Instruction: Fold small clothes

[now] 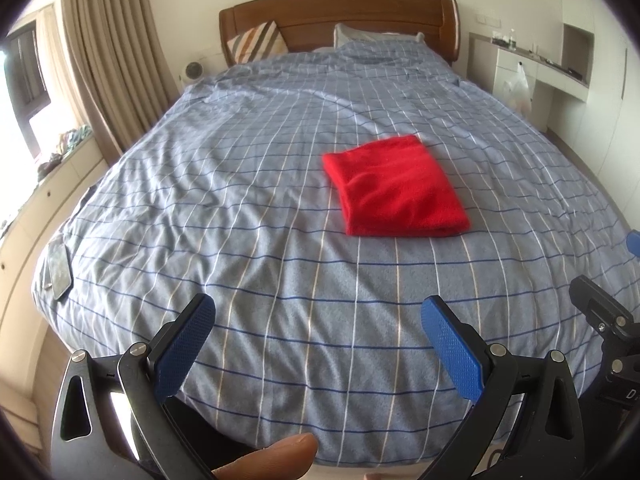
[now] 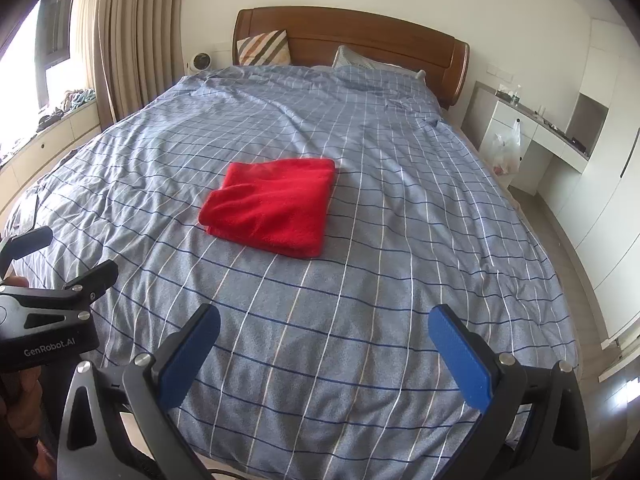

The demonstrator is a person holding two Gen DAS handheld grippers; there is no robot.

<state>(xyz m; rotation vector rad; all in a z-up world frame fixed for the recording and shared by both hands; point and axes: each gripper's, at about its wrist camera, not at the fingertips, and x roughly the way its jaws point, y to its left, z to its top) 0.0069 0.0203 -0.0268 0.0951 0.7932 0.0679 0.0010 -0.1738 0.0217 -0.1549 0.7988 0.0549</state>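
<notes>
My left tool [image 1: 316, 314] and right tool [image 2: 324, 324] hang released at the bed's [image 1: 280, 240] near edge, well apart from the red cloth [image 1: 394, 186] lying folded mid-bed; any further fold, I judge, needs aligned corner grips.

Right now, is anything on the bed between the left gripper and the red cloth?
No. Only bare checked duvet lies between the open left gripper and the folded red cloth, clearest in the left wrist view.

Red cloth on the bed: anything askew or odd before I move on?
Nothing stands out. The red cloth lies folded flat on the duvet, slightly angled to its grid, both grippers open and clear of it.
</notes>
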